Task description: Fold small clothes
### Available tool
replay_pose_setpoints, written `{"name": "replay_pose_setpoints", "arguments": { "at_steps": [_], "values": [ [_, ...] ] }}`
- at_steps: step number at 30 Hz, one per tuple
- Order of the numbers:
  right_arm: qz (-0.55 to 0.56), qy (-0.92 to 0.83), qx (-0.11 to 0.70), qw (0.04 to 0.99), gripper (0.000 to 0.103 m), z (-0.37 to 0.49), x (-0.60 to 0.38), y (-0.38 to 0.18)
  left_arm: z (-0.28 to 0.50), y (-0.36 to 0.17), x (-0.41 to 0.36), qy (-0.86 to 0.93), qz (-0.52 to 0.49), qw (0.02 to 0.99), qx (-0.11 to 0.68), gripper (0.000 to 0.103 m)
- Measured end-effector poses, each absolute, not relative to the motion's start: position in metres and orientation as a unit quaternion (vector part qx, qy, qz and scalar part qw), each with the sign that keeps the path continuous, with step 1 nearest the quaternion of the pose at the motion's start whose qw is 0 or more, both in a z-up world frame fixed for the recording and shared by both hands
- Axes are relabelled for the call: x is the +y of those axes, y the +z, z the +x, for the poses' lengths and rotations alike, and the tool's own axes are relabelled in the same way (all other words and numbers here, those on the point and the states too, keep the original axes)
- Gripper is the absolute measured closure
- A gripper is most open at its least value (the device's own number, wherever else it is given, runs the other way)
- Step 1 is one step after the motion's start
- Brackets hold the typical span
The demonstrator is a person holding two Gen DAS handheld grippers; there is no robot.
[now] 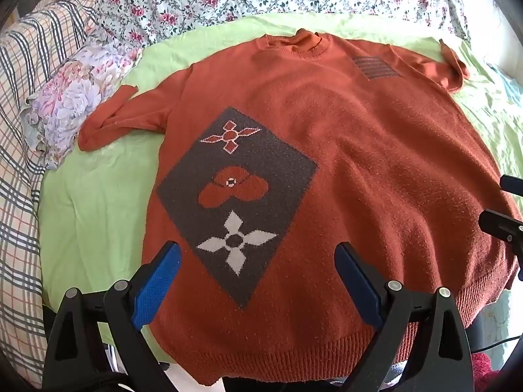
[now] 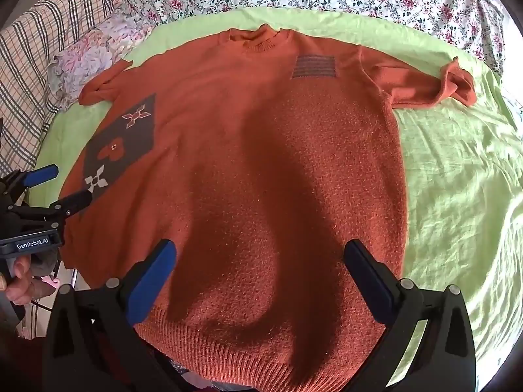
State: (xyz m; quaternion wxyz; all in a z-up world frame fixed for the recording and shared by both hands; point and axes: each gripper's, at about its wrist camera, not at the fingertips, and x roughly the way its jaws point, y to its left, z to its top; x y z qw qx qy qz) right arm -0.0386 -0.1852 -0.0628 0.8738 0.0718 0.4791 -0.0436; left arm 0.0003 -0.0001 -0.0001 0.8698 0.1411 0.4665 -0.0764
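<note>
**Orange sweater spread flat, both grippers empty**

The orange sweater (image 1: pixel 343 150) lies face up on the green sheet (image 1: pixel 98 202) of the bed, sleeves out to both sides, hem nearest the cameras. The left hand-held gripper (image 1: pixel 256 281) and the right hand-held gripper (image 2: pixel 260 277) hover above the hem, each with fingers spread wide, pinching nothing.

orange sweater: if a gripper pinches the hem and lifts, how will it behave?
Probably floppy: the orange sweater is a soft knit lying in ripples on the green sheet, so it should drape and sag. Its fuzzy ribbed hem likely grips well. The loose sleeve may trail.
</note>
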Motion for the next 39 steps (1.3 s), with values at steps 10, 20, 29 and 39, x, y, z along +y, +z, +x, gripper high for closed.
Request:
{"name": "replay_pose_setpoints", "arguments": {
  "at_steps": [10,20,29,39],
  "values": [
    [0.071,-0.042,0.480,0.873,0.001,-0.038,-0.185,-0.062,-0.002,0.005,-0.004,-0.076,0.141,0.870,0.466,0.008],
    [0.069,-0.042,0.478,0.875,0.001,-0.038,-0.186,-0.060,0.000,0.010,-0.001,-0.078,0.143,0.870,0.465,0.008],
    [0.069,-0.043,0.482,0.872,0.001,-0.039,-0.185,-0.060,0.001,0.014,-0.003,-0.080,0.141,0.871,0.463,0.008],
    [0.082,-0.036,0.476,0.875,0.001,-0.036,-0.186,-0.060,0.002,0.014,-0.007,-0.080,0.145,0.867,0.470,0.008]
  ]
}}
